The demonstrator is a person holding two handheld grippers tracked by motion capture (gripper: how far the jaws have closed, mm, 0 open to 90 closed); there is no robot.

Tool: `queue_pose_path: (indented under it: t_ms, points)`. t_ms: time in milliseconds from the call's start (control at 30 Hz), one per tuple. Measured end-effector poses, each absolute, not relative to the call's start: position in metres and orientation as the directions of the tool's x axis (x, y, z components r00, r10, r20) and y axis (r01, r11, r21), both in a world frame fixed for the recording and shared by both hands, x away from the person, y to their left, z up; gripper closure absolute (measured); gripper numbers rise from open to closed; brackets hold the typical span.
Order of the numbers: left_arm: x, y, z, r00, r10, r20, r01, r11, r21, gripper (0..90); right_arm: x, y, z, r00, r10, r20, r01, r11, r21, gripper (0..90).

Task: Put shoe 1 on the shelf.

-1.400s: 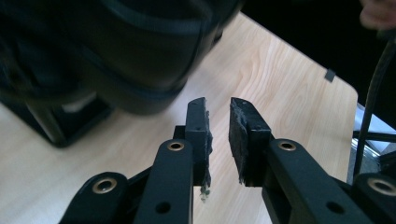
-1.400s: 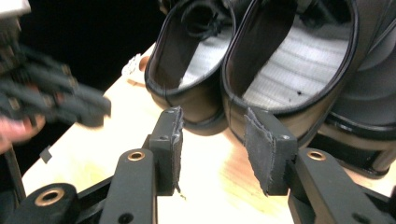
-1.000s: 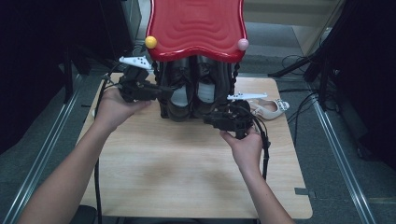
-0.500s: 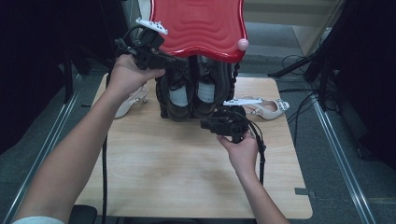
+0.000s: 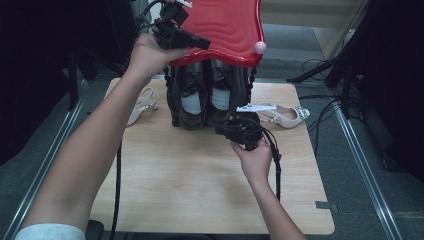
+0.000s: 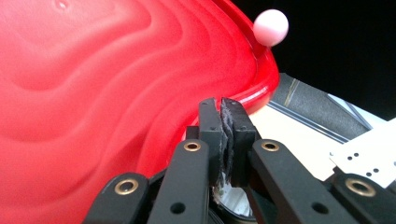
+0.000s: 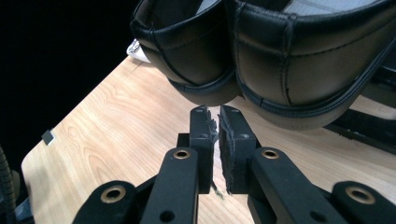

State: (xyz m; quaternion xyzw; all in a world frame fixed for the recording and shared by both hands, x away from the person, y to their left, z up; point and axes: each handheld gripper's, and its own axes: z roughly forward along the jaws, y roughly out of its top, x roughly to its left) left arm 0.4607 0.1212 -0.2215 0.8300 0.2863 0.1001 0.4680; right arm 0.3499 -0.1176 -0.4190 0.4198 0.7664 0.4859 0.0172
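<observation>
Up at the top of the high view, we have our left gripper (image 5: 197, 42) raised over the near left edge of the red tray (image 5: 230, 25), which sits on top of the rack (image 5: 172, 107) like a wavy lid. Its jaws are pressed together with nothing between them; in the left gripper view (image 6: 223, 116) the worn grey pads meet just in front of the tray's rippled surface, and a pink ball (image 6: 271, 27) stands on the tray's rim at the upper right of that frame. The same ball (image 5: 260, 47) sits at the tray's right corner in the high view.

Lower down, near the middle of the high view, our right gripper (image 5: 227, 131) rests low over the wooden table (image 5: 200, 190), just in front of the pair of black shoes (image 5: 205, 97) that stand side by side in the rack under the tray. In the right gripper view (image 7: 215, 122) its jaws have just been closing and now stand almost together, gripping nothing, with the shoes' rounded heels (image 7: 261, 51) just above and beyond the tips.

A pale sandal (image 5: 142, 102) lies on the table left of the rack, and another (image 5: 280, 114) lies to its right.
</observation>
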Motion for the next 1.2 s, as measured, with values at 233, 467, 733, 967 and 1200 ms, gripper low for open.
queue_pose_path:
  t_ms: [233, 467, 733, 967, 1200]
  points:
    - [0.474, 0.114, -0.227, 0.809, 0.574, -0.124, 0.402, -0.387, 0.830, 87.7, 0.354, -0.117, -0.421, -0.651, 0.673, 0.351, 0.597, 0.168, 0.784, 85.0]
    - [0.483, 0.104, -0.236, 0.803, 0.586, -0.109, 0.404, -0.401, 0.822, 87.8, 0.358, -0.115, -0.424, -0.646, 0.676, 0.355, 0.599, 0.159, 0.785, 88.2]
    - [0.490, 0.102, -0.238, 0.807, 0.583, -0.098, 0.399, -0.416, 0.817, 88.7, 0.367, -0.122, -0.426, -0.636, 0.658, 0.402, 0.625, 0.135, 0.769, 90.0]
    - [0.494, 0.089, -0.234, 0.815, 0.574, -0.080, 0.394, -0.448, 0.802, 88.7, 0.368, -0.121, -0.424, -0.639, 0.664, 0.388, 0.622, 0.149, 0.769, 90.0]
    - [0.495, 0.088, -0.234, 0.829, 0.553, -0.080, 0.390, -0.470, 0.792, 88.2, 0.369, -0.121, -0.422, -0.640, 0.666, 0.384, 0.622, 0.155, 0.767, 90.0]
